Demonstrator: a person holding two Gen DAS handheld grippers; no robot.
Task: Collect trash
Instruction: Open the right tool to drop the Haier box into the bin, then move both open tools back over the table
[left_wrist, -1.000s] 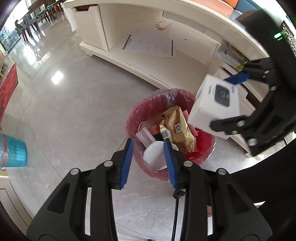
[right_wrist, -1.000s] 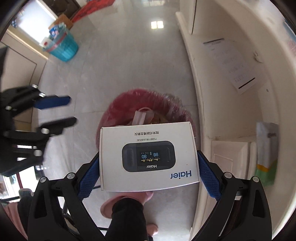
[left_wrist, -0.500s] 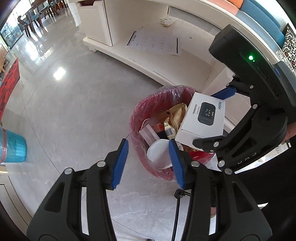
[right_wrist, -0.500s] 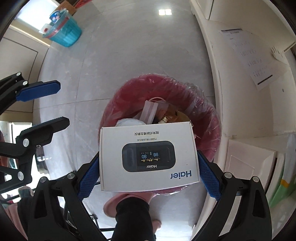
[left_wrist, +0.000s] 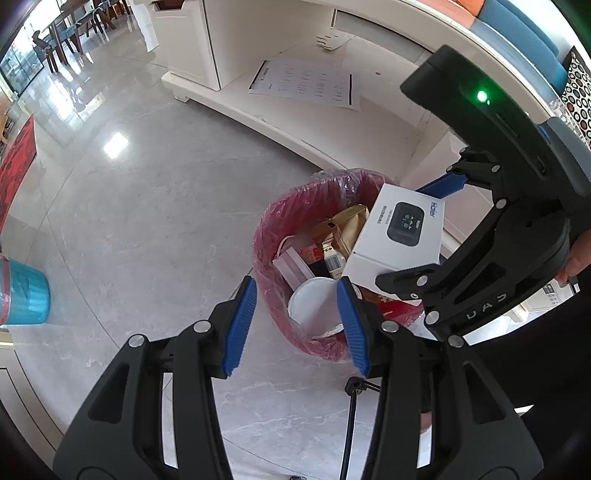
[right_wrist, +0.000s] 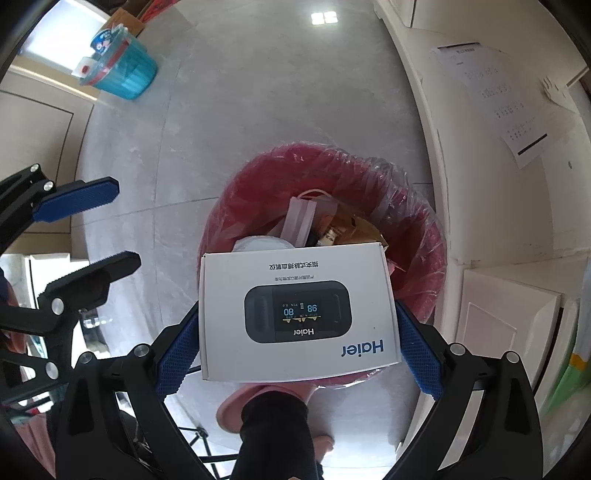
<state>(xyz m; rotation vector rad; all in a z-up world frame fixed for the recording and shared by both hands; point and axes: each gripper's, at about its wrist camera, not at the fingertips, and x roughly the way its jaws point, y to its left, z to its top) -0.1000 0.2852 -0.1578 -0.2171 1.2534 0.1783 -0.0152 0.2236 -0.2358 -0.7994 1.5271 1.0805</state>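
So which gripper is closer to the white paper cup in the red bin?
Left. In its own view the left gripper hangs right above the white paper cup, jaws empty. The right gripper holds the white box over the red bin, beside the cup.

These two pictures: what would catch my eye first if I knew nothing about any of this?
Most striking is the white box printed with a small screen device, clamped in the right gripper right above the red bin. The bin stands on the grey floor beside a cream cabinet, already holding wrappers and a white lid. The left gripper hovers open and empty at the bin's near rim.
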